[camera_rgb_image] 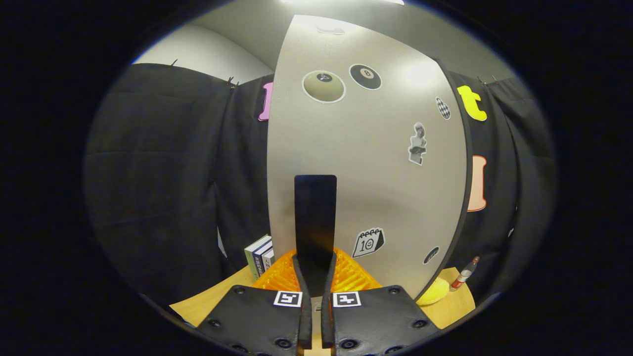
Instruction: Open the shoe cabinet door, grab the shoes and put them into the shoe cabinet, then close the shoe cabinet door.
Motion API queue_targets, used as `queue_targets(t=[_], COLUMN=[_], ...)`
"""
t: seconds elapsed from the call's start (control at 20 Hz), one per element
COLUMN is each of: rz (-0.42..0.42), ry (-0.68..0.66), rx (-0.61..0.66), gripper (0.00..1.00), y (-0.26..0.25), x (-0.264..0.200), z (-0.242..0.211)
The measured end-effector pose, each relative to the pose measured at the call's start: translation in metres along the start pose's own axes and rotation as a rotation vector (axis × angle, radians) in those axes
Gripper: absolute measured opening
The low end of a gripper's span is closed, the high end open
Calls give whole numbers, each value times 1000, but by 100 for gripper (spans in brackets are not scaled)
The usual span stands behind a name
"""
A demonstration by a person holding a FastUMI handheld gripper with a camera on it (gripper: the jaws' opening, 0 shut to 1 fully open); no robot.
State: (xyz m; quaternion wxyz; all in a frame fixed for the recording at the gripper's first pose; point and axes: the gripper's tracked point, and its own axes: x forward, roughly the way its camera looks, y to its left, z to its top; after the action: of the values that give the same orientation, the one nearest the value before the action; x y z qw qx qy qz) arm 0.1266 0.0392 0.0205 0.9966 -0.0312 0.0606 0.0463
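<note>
Hidden and cut off

The handle (315, 217) covers the gripper (315, 277) fingertips' contact; the door (366, 163) hides the cabinet's inside, most of a yellow object (435, 292), and part of the books (259, 254).

A recording booth: black cloth walls (163, 173) hung around a wooden table (207, 299).

The camera rides on the gripper (316, 289), low over the table (207, 301), and faces straight at the shoe cabinet door (366, 163) from very close range. It looks along both jaws, drawn close together around the door's black handle (315, 217).
</note>
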Motion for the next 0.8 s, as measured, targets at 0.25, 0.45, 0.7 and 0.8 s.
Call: queue_targets(t=[0.25, 0.45, 0.7, 0.8], rz=[-1, -19, -54, -69], ry=[1, 9, 26, 25], rx=[-7, 2, -16, -5], gripper=[9, 9, 8, 8], y=[-12, -27, -49, -56], x=[-25, -42, -58, -61], z=[-2, -4, -7, -7])
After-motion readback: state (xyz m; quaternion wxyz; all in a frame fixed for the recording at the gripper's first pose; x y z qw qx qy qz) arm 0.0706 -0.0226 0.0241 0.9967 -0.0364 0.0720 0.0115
